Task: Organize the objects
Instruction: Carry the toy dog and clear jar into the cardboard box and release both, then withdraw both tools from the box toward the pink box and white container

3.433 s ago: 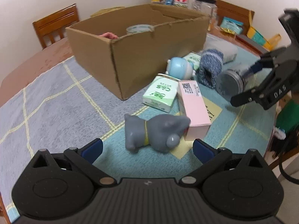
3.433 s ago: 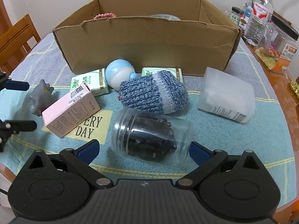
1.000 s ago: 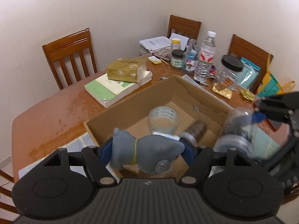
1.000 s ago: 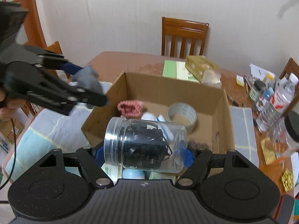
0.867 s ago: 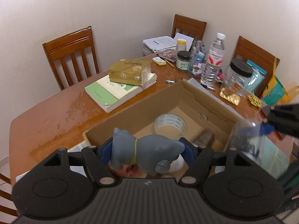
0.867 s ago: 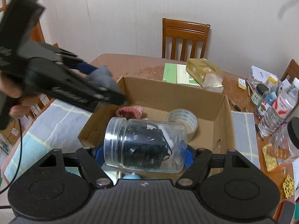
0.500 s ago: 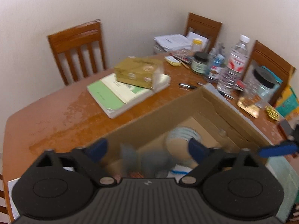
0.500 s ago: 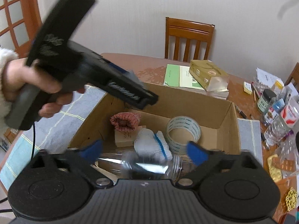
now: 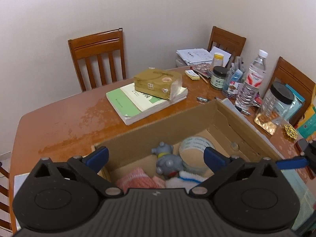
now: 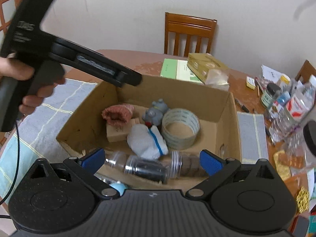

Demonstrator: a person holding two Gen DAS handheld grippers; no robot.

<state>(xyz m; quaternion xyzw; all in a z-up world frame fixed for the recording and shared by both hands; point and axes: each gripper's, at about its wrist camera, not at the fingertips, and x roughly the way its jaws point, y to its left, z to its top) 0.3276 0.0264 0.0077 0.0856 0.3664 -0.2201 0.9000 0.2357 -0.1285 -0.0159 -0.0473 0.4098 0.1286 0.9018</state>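
Left-wrist view, left to right. Wooden chair (image 9: 98, 55) at upper left against the wall. Below it, bare brown surface (image 9: 59, 118). Near the middle, a green book (image 9: 126, 102) with a gold tissue pack (image 9: 158, 83) on top. Low in the frame, left tongs (image 9: 155, 155) over the open cardboard box (image 9: 158, 130), jaws opening, nothing between the blue pads. Inside the box, a pink knit piece (image 9: 136, 179) at lower left, then the grey toy (image 9: 167, 162) on the box floor, just beside the tape roll (image 9: 194, 148). At right, a water bottle (image 9: 250, 81) among the clutter along the surface edge.

Right-wrist view, left to right. A hand (image 10: 29, 83) at upper left on the left tongs' black handle, their tip above the box's far-left corner. Beneath, a pale checked cloth (image 10: 49, 108) on the surface. Inside the box, the pink knit piece, a small brown carton (image 10: 116, 133), a white glove (image 10: 146, 140) with a blue stripe, the grey toy behind it, the tape roll to the right. Along the box's near wall, a clear jar (image 10: 146, 169) on its side, blurred. Right tongs (image 10: 152, 160) spread wide above it, pads clear of the jar, gripping nothing.
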